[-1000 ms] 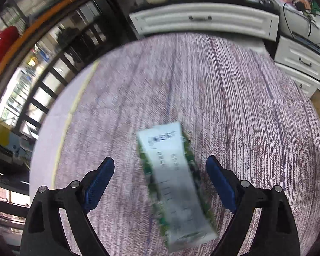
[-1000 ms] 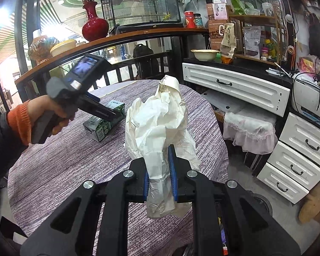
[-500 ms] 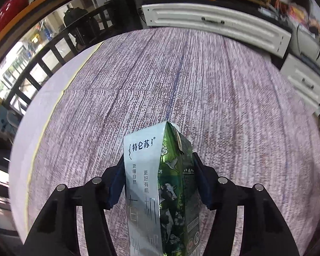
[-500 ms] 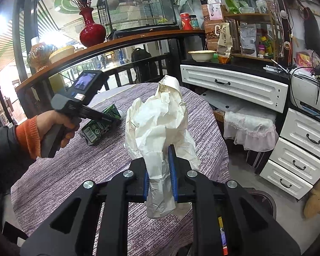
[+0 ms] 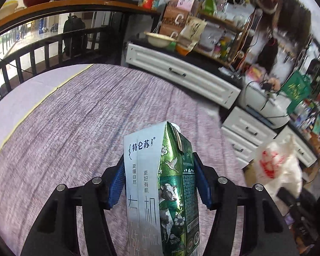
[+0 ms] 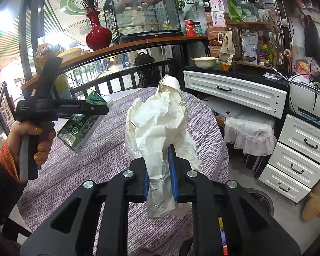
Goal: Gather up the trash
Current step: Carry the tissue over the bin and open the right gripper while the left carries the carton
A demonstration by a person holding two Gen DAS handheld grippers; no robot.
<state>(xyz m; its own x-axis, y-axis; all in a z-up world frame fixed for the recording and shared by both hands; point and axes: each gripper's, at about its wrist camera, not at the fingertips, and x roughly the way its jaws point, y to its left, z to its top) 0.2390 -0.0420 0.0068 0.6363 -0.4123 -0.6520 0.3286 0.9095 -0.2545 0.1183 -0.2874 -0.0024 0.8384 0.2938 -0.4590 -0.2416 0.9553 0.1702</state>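
The left hand-held gripper [image 5: 160, 183] pinches a milk carton [image 5: 160, 187] by its two broad sides, blue pads flat against white face and green face, the gabled top pointing away from the gripper. In the right wrist view the carton [image 6: 83, 123] hangs tilted in the air, clear of the desk [image 6: 108, 149], with the person's hand [image 6: 32, 140] on the grip below it. The right hand-held gripper [image 6: 160, 179] is pressed nearly together on a wad of crumpled white paper [image 6: 160, 132], which stands up ahead of its jaws, above the desk.

Both pieces of trash look picked up, so the step in hand is probably the carry to a bin. A white plastic bag [image 5: 277, 166] sits to the right of the left gripper, beyond the desk edge and low near the floor; it may be the target, though its opening cannot be made out.

To do this well, keep the squeeze on the carton even: its walls are thin and will cave if crushed. If it is not empty, tilting could spill dregs, so hold the top highest. The paper is loose, so avoid quick swings. Bring each gripper right over the opening before letting go.
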